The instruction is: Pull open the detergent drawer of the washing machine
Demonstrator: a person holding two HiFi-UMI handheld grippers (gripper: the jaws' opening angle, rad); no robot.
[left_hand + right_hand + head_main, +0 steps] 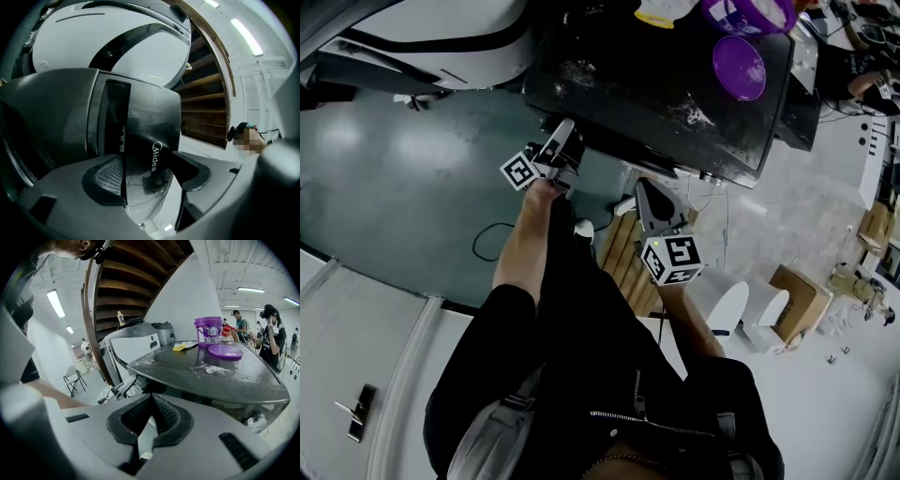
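Step in hand, as I judge it: lining up for the grip; the pull is not yet begun. The next move calls for seating the left gripper (564,139) over an edge or recess of the detergent drawer (145,122), closing firmly, then drawing straight back toward the person, level and without twist, lest it bind.

Washing machine (656,94): dark top across the upper middle of the head view, dusted with white powder (purple bucket (750,14) and its lid (739,67) are parked on the far side and play no part in this). Near front edge faces the person.

Drawer: I take it to be the glossy dark panel with pale brand lettering in the middle of the left gripper view, at the machine's near left corner. A tall narrow recess down its left side is likely the pull. No gap or projection that I can make out, so probably shut. The surface looks slick, with little for the pads to bite on.

Left gripper: at that corner, fingers (105,180) spread wide. The panel's lower part stands between them, and neither visibly presses on it.

Right gripper (150,401): hangs short of the machine. Pads (164,418) are nearly together, with a pale sliver in the gap that I cannot identify.
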